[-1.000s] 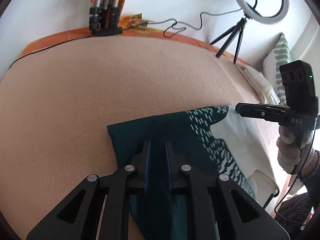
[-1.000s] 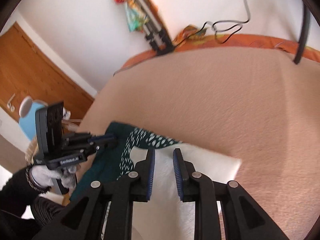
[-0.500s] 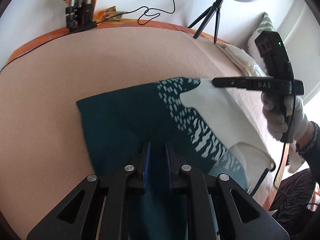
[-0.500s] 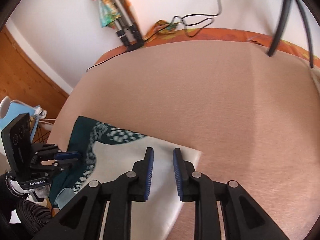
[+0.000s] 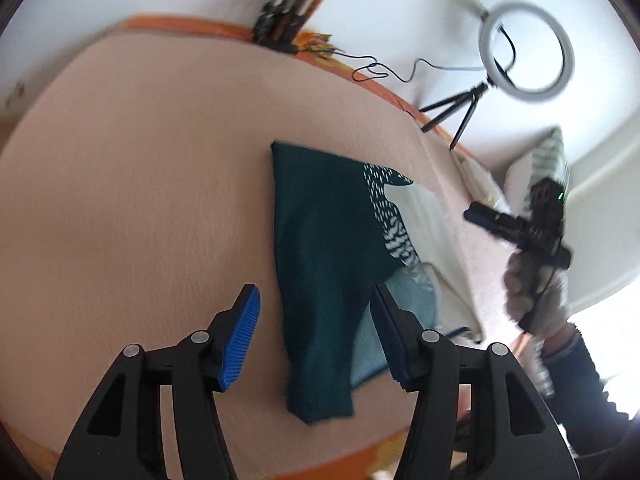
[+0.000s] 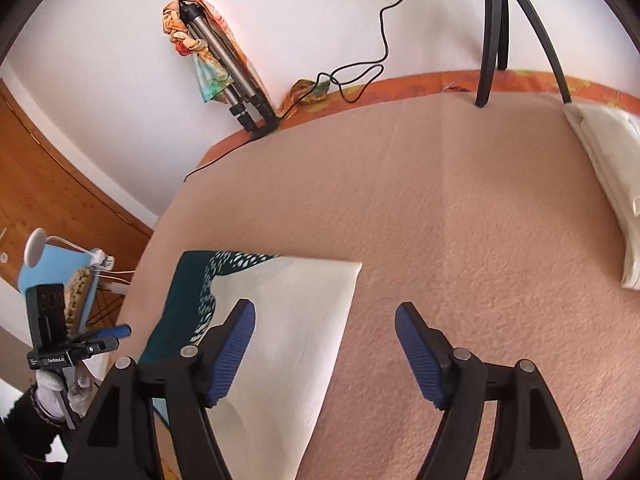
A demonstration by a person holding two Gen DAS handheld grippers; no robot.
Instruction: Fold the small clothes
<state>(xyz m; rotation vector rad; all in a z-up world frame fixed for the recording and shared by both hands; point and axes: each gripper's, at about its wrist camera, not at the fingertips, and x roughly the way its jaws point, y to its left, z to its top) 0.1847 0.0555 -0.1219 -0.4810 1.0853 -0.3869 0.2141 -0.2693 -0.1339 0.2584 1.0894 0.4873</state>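
Note:
A small garment, dark teal (image 5: 320, 240) on one side and white (image 6: 296, 320) on the other with a speckled band between, lies flat on the peach blanket (image 5: 140, 200). My left gripper (image 5: 314, 296) hangs above its near teal end, jaws opening, pads off the cloth. My right gripper (image 6: 325, 308) hovers over the white side's right edge, jaws opening too, with nothing pinched. Each gripper shows in the other's view, held by a gloved hand: the right gripper (image 5: 516, 228) at the far right, the left gripper (image 6: 80, 344) at the far left.
A ring light (image 5: 528, 52) on a small tripod and a folded tripod (image 6: 240, 92) with a cable stand along the blanket's far edge by the wall. Folded white cloths (image 6: 608, 184) lie at the right, near a pillow (image 5: 548, 160). A wooden door (image 6: 48, 184) is at the left.
Both grippers were shut on the garment; both have let go and opened wide. The garment now lies flat, and both grippers have drawn back from it.

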